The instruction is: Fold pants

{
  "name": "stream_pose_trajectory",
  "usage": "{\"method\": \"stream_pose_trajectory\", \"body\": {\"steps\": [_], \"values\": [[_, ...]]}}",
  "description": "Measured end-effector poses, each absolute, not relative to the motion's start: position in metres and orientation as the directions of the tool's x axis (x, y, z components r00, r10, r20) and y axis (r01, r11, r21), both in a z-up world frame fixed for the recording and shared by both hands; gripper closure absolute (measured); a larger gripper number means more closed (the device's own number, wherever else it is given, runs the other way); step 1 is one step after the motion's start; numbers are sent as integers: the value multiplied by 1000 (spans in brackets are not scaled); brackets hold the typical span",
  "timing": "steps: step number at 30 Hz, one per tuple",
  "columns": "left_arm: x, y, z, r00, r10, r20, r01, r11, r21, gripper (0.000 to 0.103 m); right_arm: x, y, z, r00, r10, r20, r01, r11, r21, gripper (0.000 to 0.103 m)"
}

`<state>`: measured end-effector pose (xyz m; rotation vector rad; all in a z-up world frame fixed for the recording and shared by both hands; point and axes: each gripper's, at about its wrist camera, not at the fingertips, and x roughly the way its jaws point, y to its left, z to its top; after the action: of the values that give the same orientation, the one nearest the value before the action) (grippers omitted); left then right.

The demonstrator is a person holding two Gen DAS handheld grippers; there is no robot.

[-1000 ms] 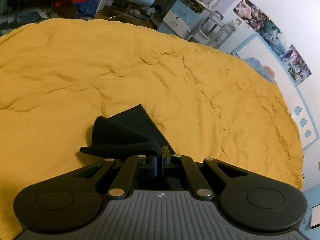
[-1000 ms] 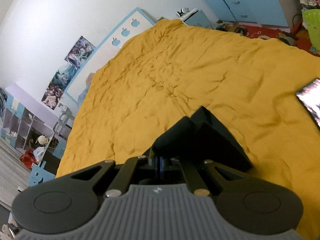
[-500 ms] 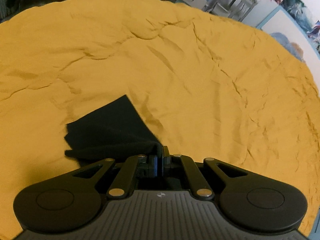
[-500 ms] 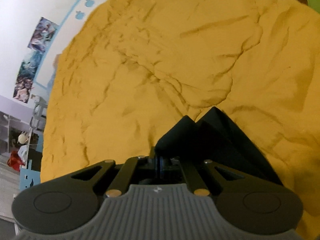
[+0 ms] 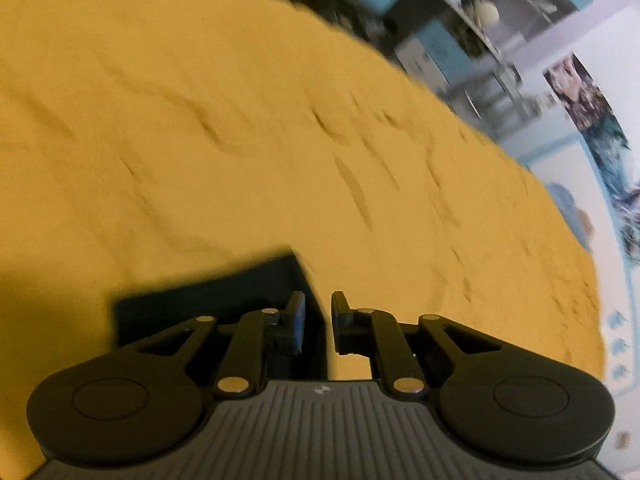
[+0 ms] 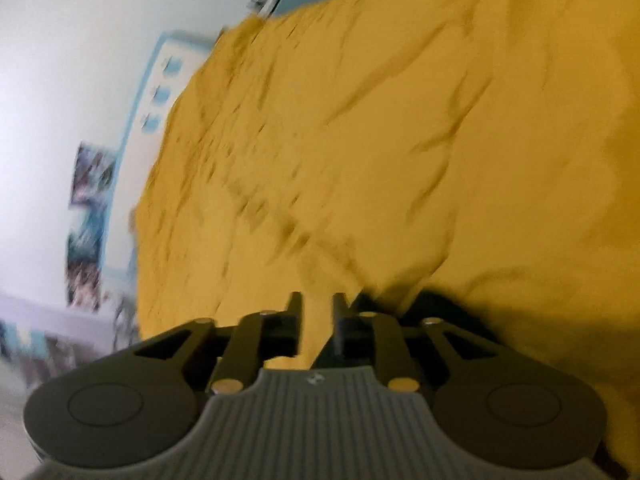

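A: On yellow bedspread: dark pants, flat, low in left view, just left of and under left gripper.
B: Left gripper state?
A: Spread apart, nothing between fingers.
B: Right gripper?
A: Also spread, bedspread visible through gap. Dark pants edge just right of it, partly hidden behind linkage.
B: Touching cloth?
A: Cannot tell, both views blurred.
B: Background?
A: White wall with posters, cluttered shelves past bed edge.
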<state>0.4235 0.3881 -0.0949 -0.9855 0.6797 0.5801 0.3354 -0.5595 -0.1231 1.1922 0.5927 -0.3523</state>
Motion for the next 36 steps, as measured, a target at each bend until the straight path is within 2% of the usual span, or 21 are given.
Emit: {"method": "stream_pose_trajectory", "body": {"steps": [2,4,5,7,9,12,16,19,23,28,31,33,34,36], "values": [[422,389,-88,629,196,-752,-723,503,-473,83,335,-554,-113,792,24,-611,543,431,721,86],[425,381,-81,611,236,-755,-695,616,-370,71,337,-541,-101,788,22,-615,508,540,671,86],[426,375,-78,603,257,-755,-677,665,-315,61,339,-534,-98,787,23,-617,489,586,646,86],[422,361,-72,605,285,-743,-628,745,-225,59,344,-510,-88,778,29,-627,436,694,573,84],[413,345,-65,635,275,-722,-566,801,-193,58,344,-485,-81,776,48,-629,358,787,502,81],[394,329,-59,691,208,-692,-462,864,-202,45,349,-440,-72,774,85,-627,223,890,397,80],[388,318,-66,681,139,-719,-403,891,-209,45,359,-376,-74,748,163,-643,16,964,264,78],[382,318,-76,664,98,-741,-397,886,-239,45,367,-327,-76,715,206,-667,-171,978,119,72],[375,319,-88,638,30,-770,-404,864,-301,45,374,-267,-84,678,224,-700,-403,910,-98,71],[380,319,-100,625,-26,-780,-390,855,-341,45,389,-225,-98,607,234,-759,-573,791,-214,71],[383,320,-101,619,-19,-785,-390,861,-328,45,416,-212,-110,568,190,-801,-577,786,-223,74],[380,322,-102,620,-24,-785,-394,855,-337,45,432,-214,-114,632,77,-771,-468,831,-301,75],[376,322,-103,620,-27,-784,-396,852,-342,45,440,-218,-113,670,16,-742,-390,858,-334,80],[373,323,-103,620,-34,-784,-393,852,-347,45,445,-228,-103,714,-28,-699,-267,913,-310,80]]}}
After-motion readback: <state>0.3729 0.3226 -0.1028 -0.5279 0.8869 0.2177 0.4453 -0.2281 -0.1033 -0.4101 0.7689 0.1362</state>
